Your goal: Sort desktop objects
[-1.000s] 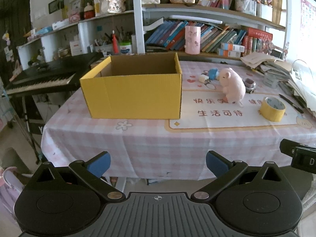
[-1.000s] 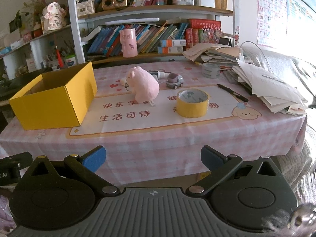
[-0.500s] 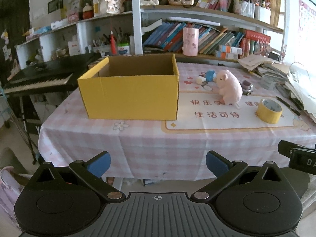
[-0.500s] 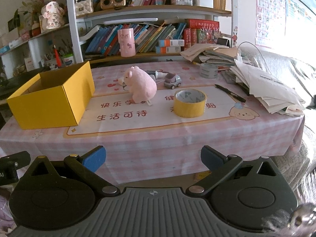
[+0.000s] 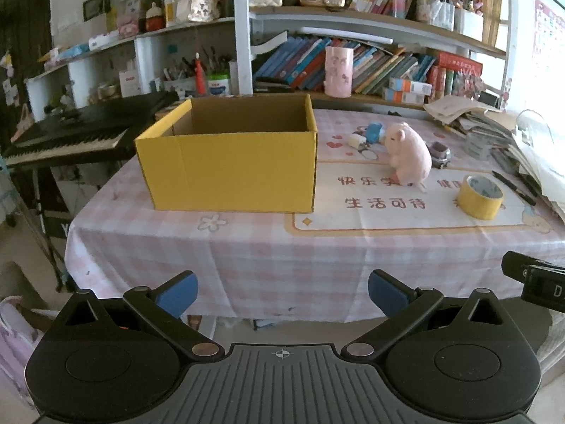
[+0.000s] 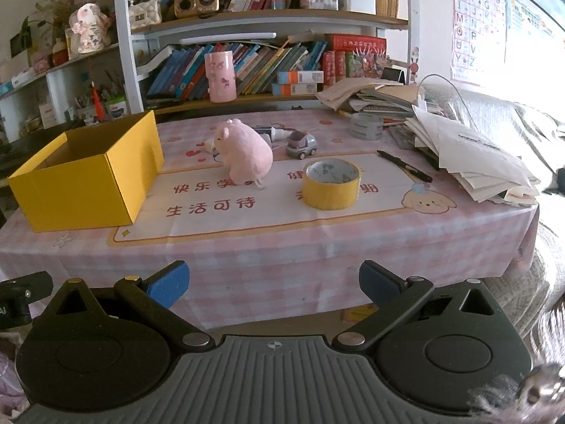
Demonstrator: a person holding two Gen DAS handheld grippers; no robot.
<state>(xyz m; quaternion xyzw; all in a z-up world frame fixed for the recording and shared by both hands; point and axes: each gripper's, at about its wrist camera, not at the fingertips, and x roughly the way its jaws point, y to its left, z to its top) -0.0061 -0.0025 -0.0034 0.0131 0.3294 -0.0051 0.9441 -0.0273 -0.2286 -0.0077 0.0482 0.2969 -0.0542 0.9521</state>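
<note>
An open yellow cardboard box (image 5: pixel 229 162) (image 6: pixel 88 183) stands on the left part of a pink checked table (image 5: pixel 268 247) (image 6: pixel 317 243). To its right sit a pink plush pig (image 5: pixel 409 155) (image 6: pixel 247 152), a yellow tape roll (image 5: pixel 480 196) (image 6: pixel 332 183), a small toy car (image 6: pixel 302 143) (image 5: pixel 440 153) and a blue-and-white figure (image 5: pixel 369 133). A black pen (image 6: pixel 404 166) lies further right. My left gripper (image 5: pixel 282 291) and right gripper (image 6: pixel 273 281) hang open and empty in front of the table's near edge, well short of everything.
A bookshelf (image 6: pixel 268 70) with a pink cup (image 6: pixel 220 76) backs the table. Piled papers (image 6: pixel 469 148) and a grey tape roll (image 6: pixel 365 125) fill the right side. A black keyboard (image 5: pixel 77 134) stands left of the table. The other gripper's black body (image 5: pixel 536 282) shows at right.
Both grippers have drawn back a little from the table, so the box and toys look smaller. Both stay open and empty.
</note>
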